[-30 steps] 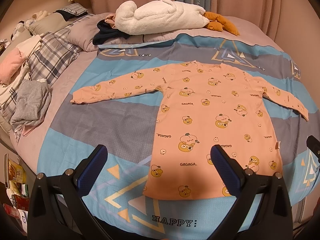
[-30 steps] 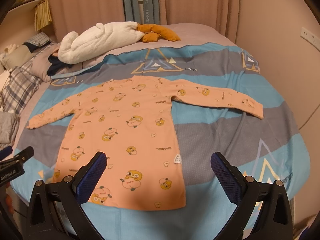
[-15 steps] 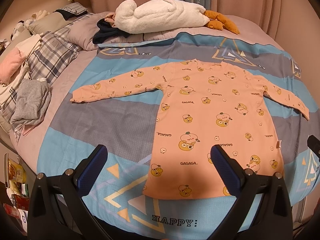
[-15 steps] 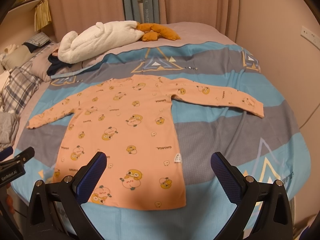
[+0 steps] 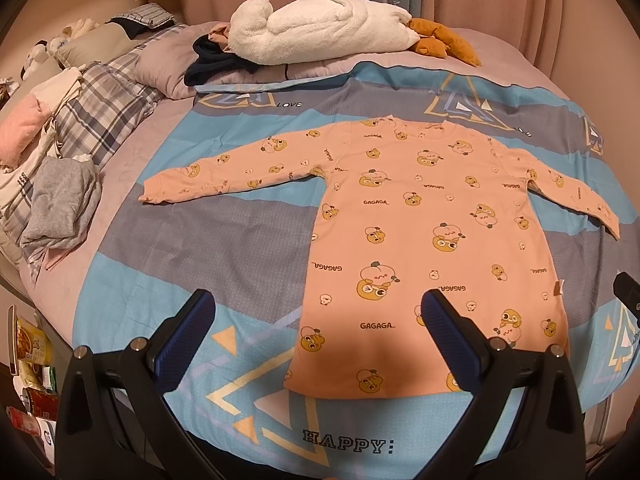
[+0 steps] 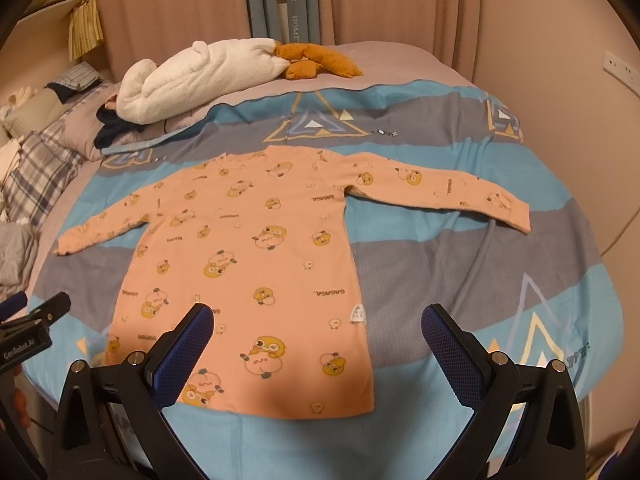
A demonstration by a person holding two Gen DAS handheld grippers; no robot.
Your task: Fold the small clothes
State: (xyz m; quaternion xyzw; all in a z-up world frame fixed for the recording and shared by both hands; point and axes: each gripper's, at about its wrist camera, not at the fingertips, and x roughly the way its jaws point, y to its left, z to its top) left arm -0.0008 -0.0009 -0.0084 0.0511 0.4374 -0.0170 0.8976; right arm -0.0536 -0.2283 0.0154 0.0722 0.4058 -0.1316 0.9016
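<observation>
A small orange long-sleeved shirt (image 5: 432, 232) with yellow cartoon prints lies flat on the bed, both sleeves spread out sideways and its hem nearest me. It also fills the middle of the right wrist view, shirt (image 6: 248, 256). My left gripper (image 5: 316, 316) hovers open above the shirt's lower left corner, holding nothing. My right gripper (image 6: 316, 320) hovers open above the lower right part of the hem, also holding nothing. The left gripper's tip (image 6: 36, 320) shows at the left edge of the right wrist view.
The bed carries a blue and grey quilt (image 5: 208, 240) with triangle patterns. A white plush blanket (image 5: 320, 28) and an orange soft toy (image 5: 440, 40) lie at the far end. Plaid pillows and piled clothes (image 5: 60, 200) crowd the left side. A wall stands to the right.
Both grippers have drifted very slightly over the shirt; the shirt lies as before and both stay open.
</observation>
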